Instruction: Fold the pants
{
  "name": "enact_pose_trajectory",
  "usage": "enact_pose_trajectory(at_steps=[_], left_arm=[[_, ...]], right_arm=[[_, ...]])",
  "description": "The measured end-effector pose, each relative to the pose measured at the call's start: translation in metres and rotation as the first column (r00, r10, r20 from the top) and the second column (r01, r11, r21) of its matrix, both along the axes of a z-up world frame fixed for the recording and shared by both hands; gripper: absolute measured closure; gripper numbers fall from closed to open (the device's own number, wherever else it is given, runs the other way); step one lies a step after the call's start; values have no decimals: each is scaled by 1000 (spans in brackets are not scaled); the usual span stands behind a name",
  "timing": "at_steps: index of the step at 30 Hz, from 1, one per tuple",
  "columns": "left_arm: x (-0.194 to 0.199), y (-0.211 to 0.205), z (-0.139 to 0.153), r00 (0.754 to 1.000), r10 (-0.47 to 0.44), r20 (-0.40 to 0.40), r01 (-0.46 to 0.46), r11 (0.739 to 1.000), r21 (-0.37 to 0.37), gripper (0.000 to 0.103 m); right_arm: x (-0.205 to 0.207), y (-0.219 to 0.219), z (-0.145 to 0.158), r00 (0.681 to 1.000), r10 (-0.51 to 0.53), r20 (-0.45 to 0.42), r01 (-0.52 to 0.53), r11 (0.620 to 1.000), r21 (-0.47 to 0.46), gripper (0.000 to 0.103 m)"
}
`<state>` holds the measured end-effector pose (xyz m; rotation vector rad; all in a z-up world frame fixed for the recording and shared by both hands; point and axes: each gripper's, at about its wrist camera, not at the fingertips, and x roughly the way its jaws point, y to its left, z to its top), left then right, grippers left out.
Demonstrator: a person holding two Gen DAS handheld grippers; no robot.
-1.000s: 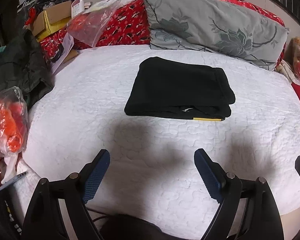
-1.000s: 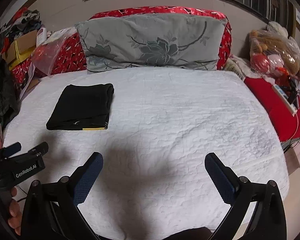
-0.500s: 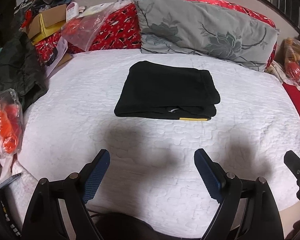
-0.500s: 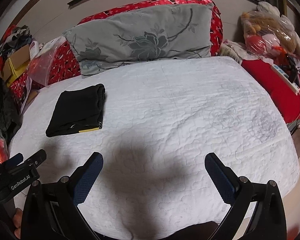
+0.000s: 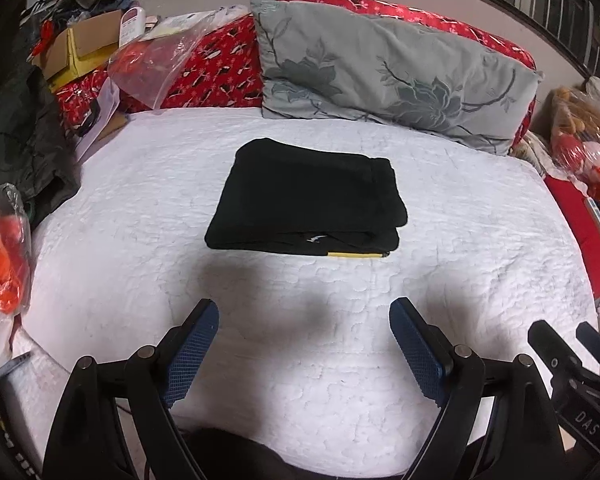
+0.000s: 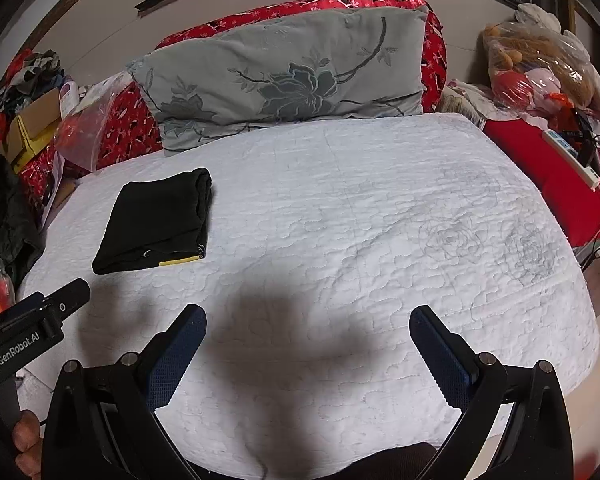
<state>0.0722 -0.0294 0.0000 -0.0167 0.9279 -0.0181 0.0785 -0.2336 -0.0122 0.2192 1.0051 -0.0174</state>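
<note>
My left tongs (image 5: pixel 304 316) have pulled back a bit from the pants (image 5: pixel 306 204). Both tongs are wide and hold nothing. The pants lie folded on the bed (image 5: pixel 480 240), far left. I think folding is done.

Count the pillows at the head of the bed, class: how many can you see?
1: a grey floral pillow leaning on the red cushion behind the white quilt. Others may be hidden behind it.
</note>
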Motion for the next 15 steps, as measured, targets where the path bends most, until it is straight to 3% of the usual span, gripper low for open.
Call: enact_pose_trajectory(at_steps=[15], left_arm=[[5, -11, -8, 1000, -20, -24, 21, 999, 50, 14]], right_arm=[[0, -9, -1, 1000, -21, -3, 21, 1000, 1, 1]])
